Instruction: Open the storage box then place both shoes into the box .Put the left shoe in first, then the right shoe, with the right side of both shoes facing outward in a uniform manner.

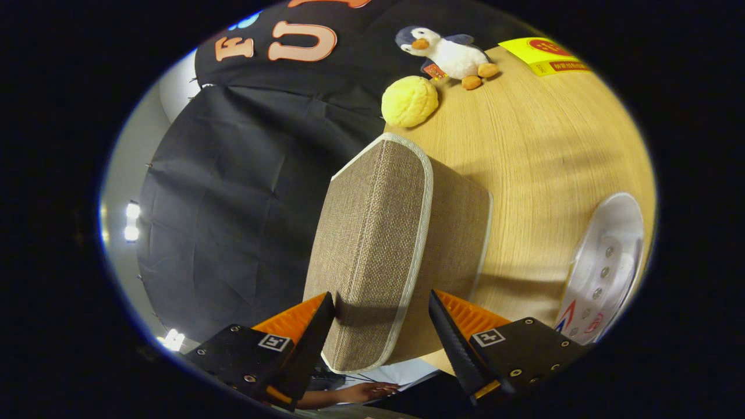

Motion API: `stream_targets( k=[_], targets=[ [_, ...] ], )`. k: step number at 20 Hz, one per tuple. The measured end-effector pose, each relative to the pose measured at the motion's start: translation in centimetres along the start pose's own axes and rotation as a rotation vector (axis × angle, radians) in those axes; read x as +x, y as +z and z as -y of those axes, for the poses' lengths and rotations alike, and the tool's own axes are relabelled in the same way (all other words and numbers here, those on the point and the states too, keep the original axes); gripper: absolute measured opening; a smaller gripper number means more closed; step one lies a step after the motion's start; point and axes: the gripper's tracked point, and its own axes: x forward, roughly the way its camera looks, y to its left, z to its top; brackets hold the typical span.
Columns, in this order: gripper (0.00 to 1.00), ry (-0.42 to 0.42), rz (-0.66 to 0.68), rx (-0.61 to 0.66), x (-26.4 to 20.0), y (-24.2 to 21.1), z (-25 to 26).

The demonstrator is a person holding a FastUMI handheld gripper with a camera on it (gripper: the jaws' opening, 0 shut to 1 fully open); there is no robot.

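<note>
The storage box (401, 244) is brown woven fabric with pale trim and stands on the wooden table (535, 151); the view is rolled sideways. Its near end sits between my fingers. My gripper (381, 299) is closed around that end: one fingertip (326, 308) presses the broad lid face, the other fingertip (439, 308) presses the darker side wall beyond the trim. The lid looks closed. A white shoe (608, 267) with metal eyelets and a red and blue mark lies on the table beyond the box's side wall, partly cut off.
A plush penguin (451, 52) and a yellow bun-shaped toy (409, 102) sit at the table's far end, with a yellow packet (544, 55) beside them. A person's hand (361, 393) shows under the box near my fingers. Black cloth walls the booth.
</note>
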Motion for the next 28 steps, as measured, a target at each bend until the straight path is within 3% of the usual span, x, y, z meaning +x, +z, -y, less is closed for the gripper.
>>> stream_targets(
  k=[6, 10, 13, 17, 20, 23, 26, 27, 28],
  targets=[
    [0.95, 0.054, -0.016, 0.095, 0.7, -0.3, -0.3],
    [0.78, 0.063, 0.003, 0.111, -0.9, 0.2, -0.8],
    [0.73, 0.060, 0.000, 0.117, -2.7, 0.4, -0.9],
    [0.66, 0.124, 0.045, 0.115, -5.3, 1.5, -3.2],
    [0.61, 0.139, 0.056, 0.098, -5.0, 1.8, -3.8],
    [0.41, 0.075, 0.029, 0.110, -2.9, 1.0, -2.6],
    [0.26, 0.036, 0.016, 0.134, -2.0, 0.7, -2.6],
    [0.14, 0.009, 0.017, 0.152, -2.0, 0.9, -2.3],
    [0.10, -0.001, 0.024, 0.167, -1.9, 1.2, -2.3]
  ],
)
